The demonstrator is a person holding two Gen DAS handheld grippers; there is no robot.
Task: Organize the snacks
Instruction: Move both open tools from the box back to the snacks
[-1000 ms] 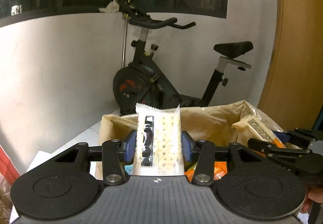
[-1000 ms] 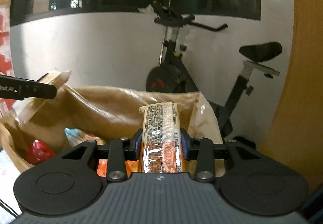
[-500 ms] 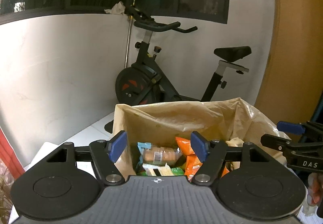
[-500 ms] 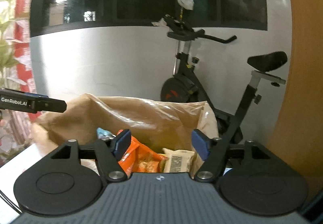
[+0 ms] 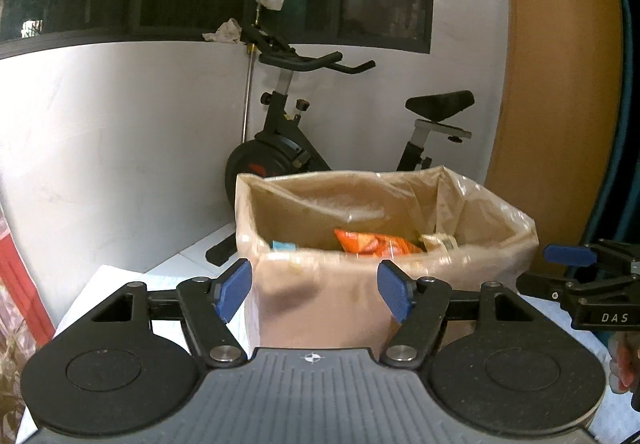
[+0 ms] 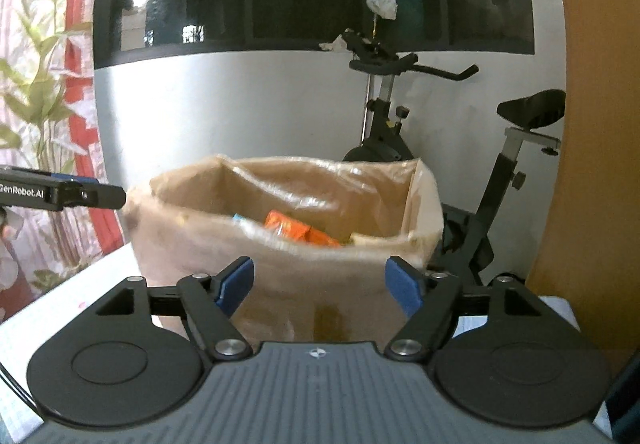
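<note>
A tan plastic-lined bag (image 5: 480, 244) stands open on the white table, and it is also in the right wrist view (image 6: 192, 244). Inside lie an orange snack pack (image 5: 372, 242) (image 6: 296, 230), a beige packet (image 5: 438, 242) and a blue-edged packet (image 5: 284, 245). My left gripper (image 5: 315, 290) is open and empty, a little short of the bag's near wall. My right gripper (image 6: 320, 286) has nothing between its blue pads, and its jaws are opening. Each gripper shows at the edge of the other's view: the right one (image 5: 576, 272), the left one (image 6: 80, 193).
A black exercise bike (image 5: 288, 147) (image 6: 400, 147) stands behind the table against the white wall. A brown panel (image 5: 560, 83) rises at the right. A red-and-white curtain with leaves (image 6: 40, 103) hangs at the left. A hand (image 5: 624, 364) holds the right gripper.
Both grippers let go of their packets, a white dotted one on the left and a brown-orange bar on the right. Both opened and drew back from the bag.
</note>
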